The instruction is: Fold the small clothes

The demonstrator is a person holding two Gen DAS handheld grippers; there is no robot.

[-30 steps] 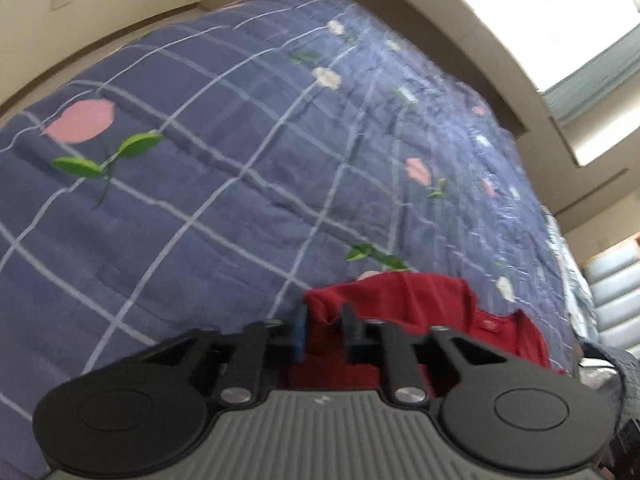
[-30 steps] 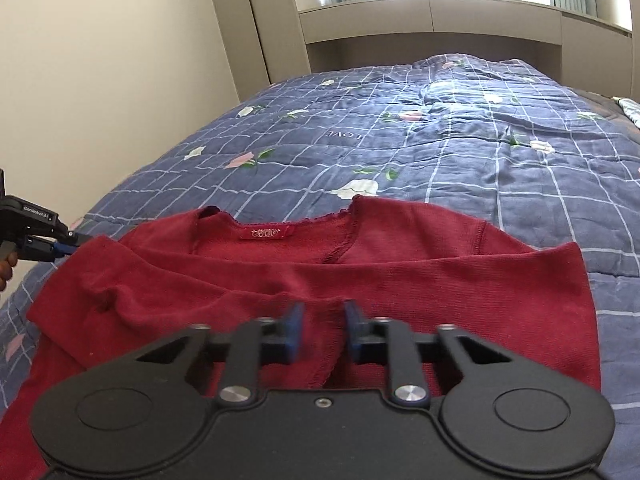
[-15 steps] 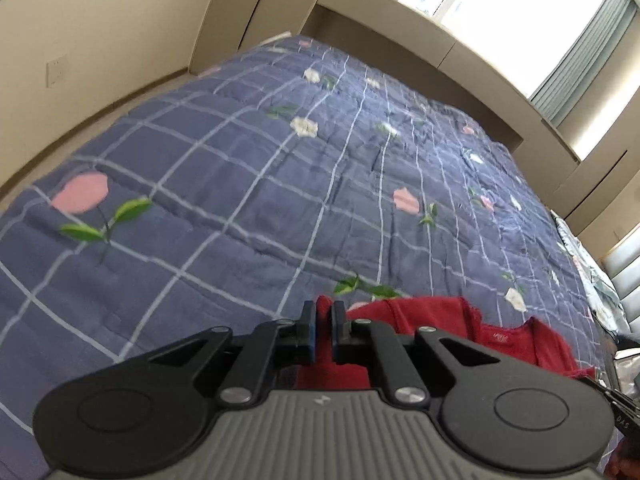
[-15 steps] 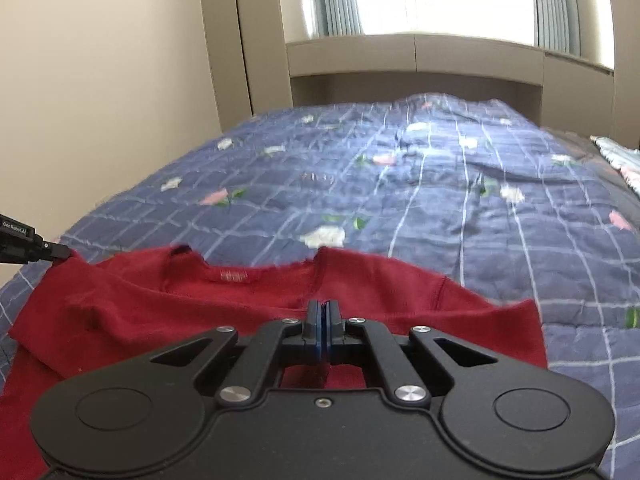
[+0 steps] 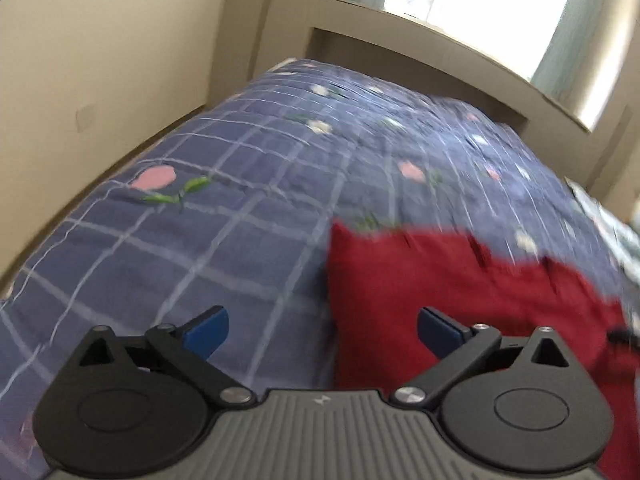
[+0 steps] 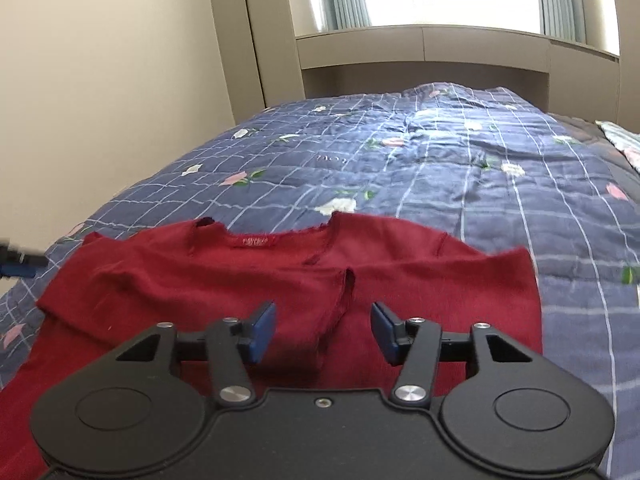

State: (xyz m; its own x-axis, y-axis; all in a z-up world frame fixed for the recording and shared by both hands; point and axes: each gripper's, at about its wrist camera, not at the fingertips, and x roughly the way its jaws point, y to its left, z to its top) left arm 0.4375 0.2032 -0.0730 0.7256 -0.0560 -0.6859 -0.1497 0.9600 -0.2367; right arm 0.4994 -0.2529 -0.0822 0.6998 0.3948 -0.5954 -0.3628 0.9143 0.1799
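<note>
The red top (image 6: 304,280) is spread flat on the bed's blue quilt (image 6: 460,168). Both the left hand-held gripper (image 5: 322,326) and the right hand-held gripper (image 6: 323,330) are being opened above it, nothing gripped.

The left wrist view was smeared by motion, so the red sweater (image 5: 460,292) showed no seams or label there, and its right side ran out of the picture. In the right wrist view the sweater's near hem lay hidden under the right hand-held gripper (image 6: 323,330), and its left sleeve was cut off at the picture's edge. The label (image 6: 255,242) at the collar was too small to read. The left hand-held gripper (image 6: 18,266) showed only as a blurred dark tip at the left edge.
</note>
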